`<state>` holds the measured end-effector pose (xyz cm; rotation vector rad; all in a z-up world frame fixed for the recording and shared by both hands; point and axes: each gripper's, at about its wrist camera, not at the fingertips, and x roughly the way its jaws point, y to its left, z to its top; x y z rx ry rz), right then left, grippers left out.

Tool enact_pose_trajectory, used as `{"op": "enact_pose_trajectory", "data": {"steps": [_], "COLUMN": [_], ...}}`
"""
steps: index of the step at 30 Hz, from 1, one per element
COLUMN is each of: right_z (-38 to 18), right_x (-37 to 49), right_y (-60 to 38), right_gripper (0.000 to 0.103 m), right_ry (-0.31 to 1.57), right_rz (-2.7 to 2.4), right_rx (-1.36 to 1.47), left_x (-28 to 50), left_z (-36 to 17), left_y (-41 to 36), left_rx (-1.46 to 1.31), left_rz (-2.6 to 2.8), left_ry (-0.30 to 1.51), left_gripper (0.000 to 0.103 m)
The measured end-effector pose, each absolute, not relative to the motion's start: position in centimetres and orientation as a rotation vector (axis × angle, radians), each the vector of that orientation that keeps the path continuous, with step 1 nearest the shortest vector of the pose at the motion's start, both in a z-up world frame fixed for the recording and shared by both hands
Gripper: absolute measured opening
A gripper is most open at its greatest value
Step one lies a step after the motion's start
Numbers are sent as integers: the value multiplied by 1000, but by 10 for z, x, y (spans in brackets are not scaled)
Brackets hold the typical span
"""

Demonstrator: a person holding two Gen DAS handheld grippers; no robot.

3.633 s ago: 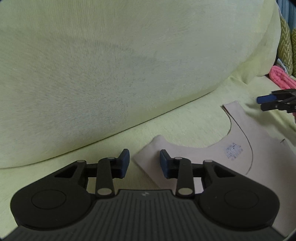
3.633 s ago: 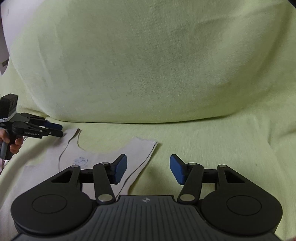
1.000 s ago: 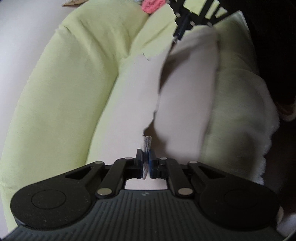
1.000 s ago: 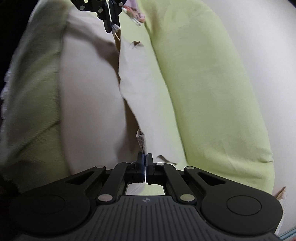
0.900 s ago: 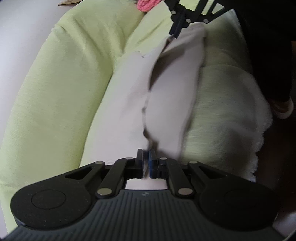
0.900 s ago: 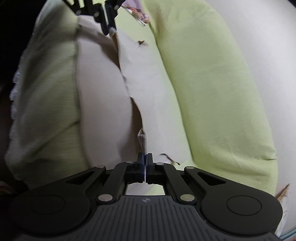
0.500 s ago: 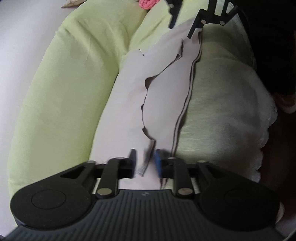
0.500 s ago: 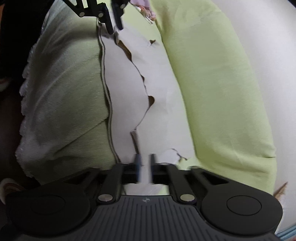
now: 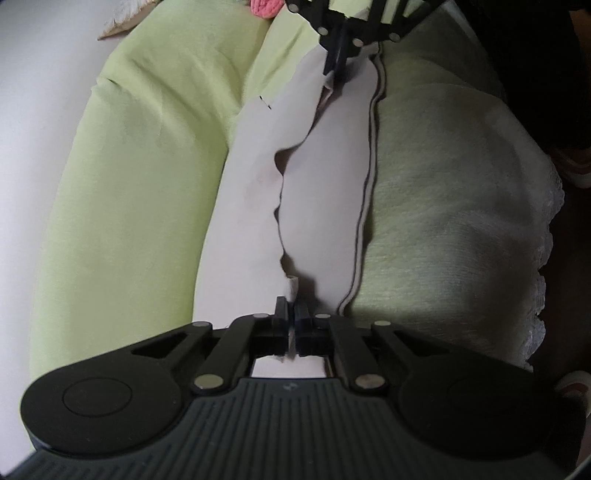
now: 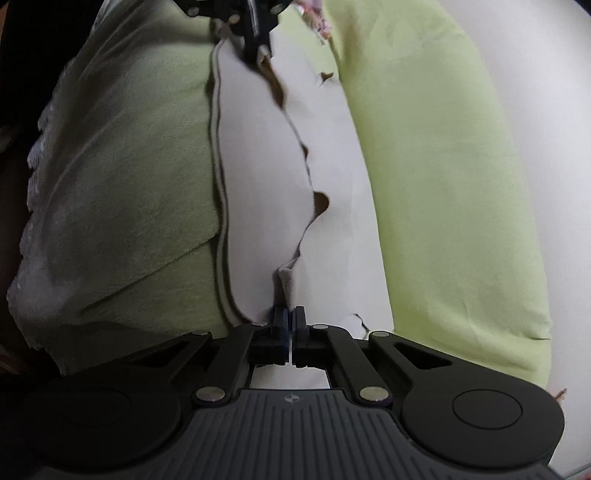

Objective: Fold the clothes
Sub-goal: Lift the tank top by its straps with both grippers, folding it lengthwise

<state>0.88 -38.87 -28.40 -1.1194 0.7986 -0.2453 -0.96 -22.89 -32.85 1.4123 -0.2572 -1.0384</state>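
A beige garment (image 9: pixel 321 184) lies folded lengthwise on the green sofa seat (image 9: pixel 443 184), its dark-trimmed fold line toward the seat's front. My left gripper (image 9: pixel 291 306) is at the near end in the left wrist view. Its jaws are closing on the garment's upper edge, with a sliver of fabric pinched between the pads. At the far end my right gripper (image 9: pixel 338 70) does the same. In the right wrist view, the right gripper (image 10: pixel 290 314) nips a small raised fold of the garment (image 10: pixel 258 166), and the left gripper (image 10: pixel 256 48) holds the opposite end.
The sofa's rounded back cushion (image 9: pixel 147 184) runs along the garment's far side, also visible as the back cushion (image 10: pixel 443 184). A pink item (image 9: pixel 264 5) lies beyond the seat. A person's dark clothing (image 9: pixel 535 55) and a shoe (image 9: pixel 576 170) are past the seat's lace-trimmed front edge.
The lifted garment layer has come down flat onto the seat. Both grippers opened briefly half a second ago and have closed again on the garment's edge, slightly lower.
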Motion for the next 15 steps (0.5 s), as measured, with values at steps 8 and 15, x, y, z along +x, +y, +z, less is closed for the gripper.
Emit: {"op": "enact_pose_trajectory", "data": {"steps": [8,15], "right_z": [-268,-276], "right_x": [2,2], "right_y": [-395,-405], "right_gripper": [0,0], "right_ry": [800,815], "right_rz": [-222,-222], "right_rx": [-1123,-1120], "left_x": [-15,-21], "left_z": [-327,-332], "left_y": [-220,-224], "left_rx": [1396,1391], "left_rz": [-1042,-1026], "left_ry": [-230,-220], "left_gripper": [3,3]}}
